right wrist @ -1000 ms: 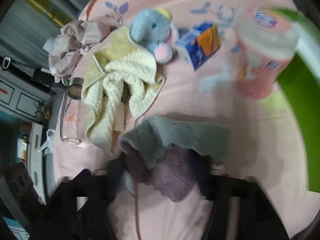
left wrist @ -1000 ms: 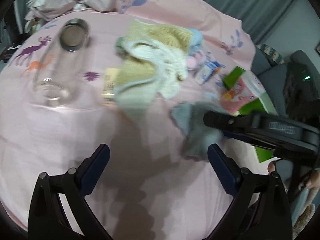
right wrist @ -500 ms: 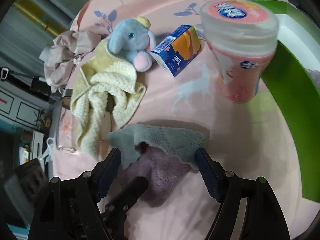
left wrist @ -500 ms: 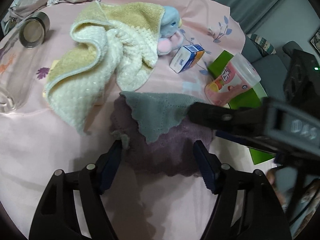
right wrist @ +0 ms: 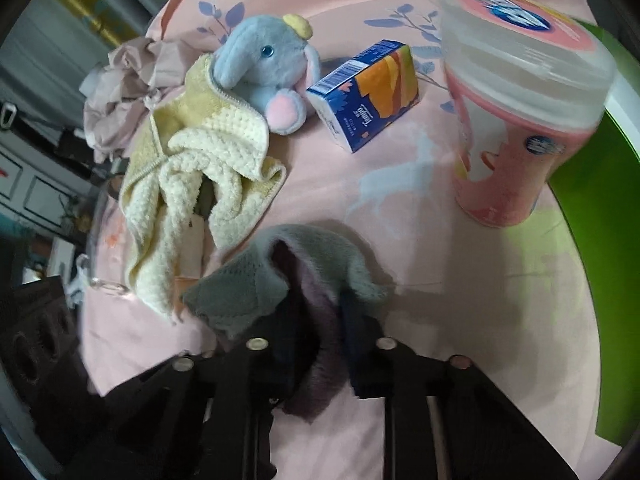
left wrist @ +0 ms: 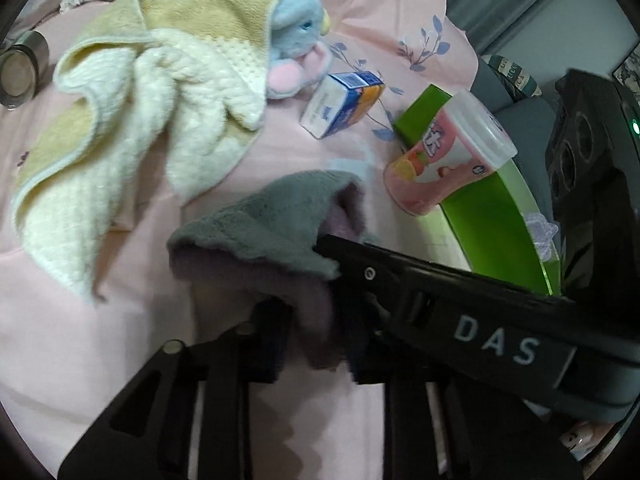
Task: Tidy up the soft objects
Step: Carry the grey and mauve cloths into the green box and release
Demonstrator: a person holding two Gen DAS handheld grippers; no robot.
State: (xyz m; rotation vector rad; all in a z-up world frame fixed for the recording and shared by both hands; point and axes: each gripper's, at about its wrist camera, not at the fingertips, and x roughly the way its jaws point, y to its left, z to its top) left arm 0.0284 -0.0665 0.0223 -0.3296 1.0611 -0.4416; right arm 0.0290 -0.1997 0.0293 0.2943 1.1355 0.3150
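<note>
A grey and purple cloth (left wrist: 276,224) lies bunched on the pink sheet. My left gripper (left wrist: 316,328) is shut on its near purple edge. My right gripper (right wrist: 316,344) is shut on the same cloth (right wrist: 304,264) from the other side; its black arm crosses the left wrist view (left wrist: 460,304). A yellow and cream towel (left wrist: 140,92) lies crumpled to the left, with a blue plush elephant (left wrist: 296,36) at its far end. Both show in the right wrist view: the towel (right wrist: 200,184) and the elephant (right wrist: 264,68).
A blue and orange carton (left wrist: 344,104) and a pink lidded tub (left wrist: 448,152) lie to the right, next to a green box (left wrist: 496,208). A metal cup (left wrist: 18,68) and crumpled pink fabric (right wrist: 120,84) sit at the far left.
Both grippers have closed on the grey and purple cloth, bunching it up. Both have moved in nearer to it.
</note>
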